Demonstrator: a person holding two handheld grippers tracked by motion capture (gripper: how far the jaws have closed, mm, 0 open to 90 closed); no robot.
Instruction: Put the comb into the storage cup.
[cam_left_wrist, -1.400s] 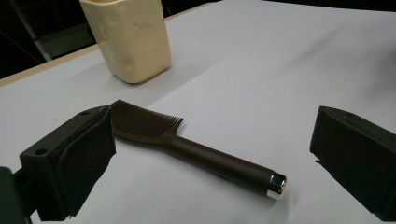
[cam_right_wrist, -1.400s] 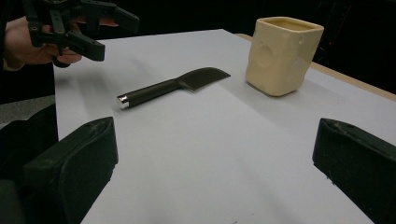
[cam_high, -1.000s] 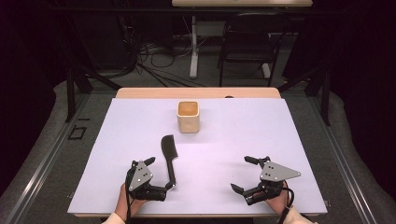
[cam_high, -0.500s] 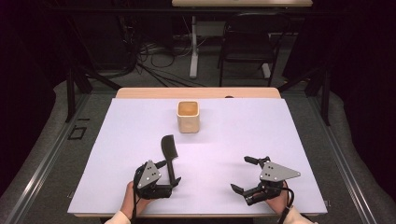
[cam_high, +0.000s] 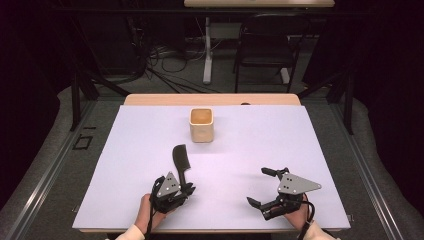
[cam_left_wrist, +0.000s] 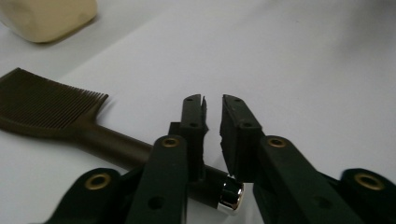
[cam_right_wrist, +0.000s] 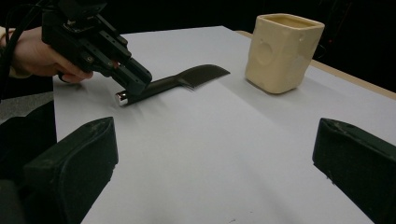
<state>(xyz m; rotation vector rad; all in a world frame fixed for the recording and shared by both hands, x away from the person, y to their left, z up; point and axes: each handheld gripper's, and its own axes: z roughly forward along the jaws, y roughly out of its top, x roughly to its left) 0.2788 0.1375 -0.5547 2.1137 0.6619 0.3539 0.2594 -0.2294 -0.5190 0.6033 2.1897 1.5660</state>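
Hands are seen entering from the near table edge, each holding a gripper low over the white table (cam_high: 300, 130). The left gripper (cam_high: 189, 190) is angled toward the table's centre, and its jaws have just been closing; they are now pinched around the handle end of a black comb (cam_high: 180, 159), which lies flat on the near left part of the table, teeth end toward a cream cup (cam_high: 202, 125). The right gripper (cam_high: 261, 187) is held level, well apart from the comb, its jaws spread wide with nothing between them.
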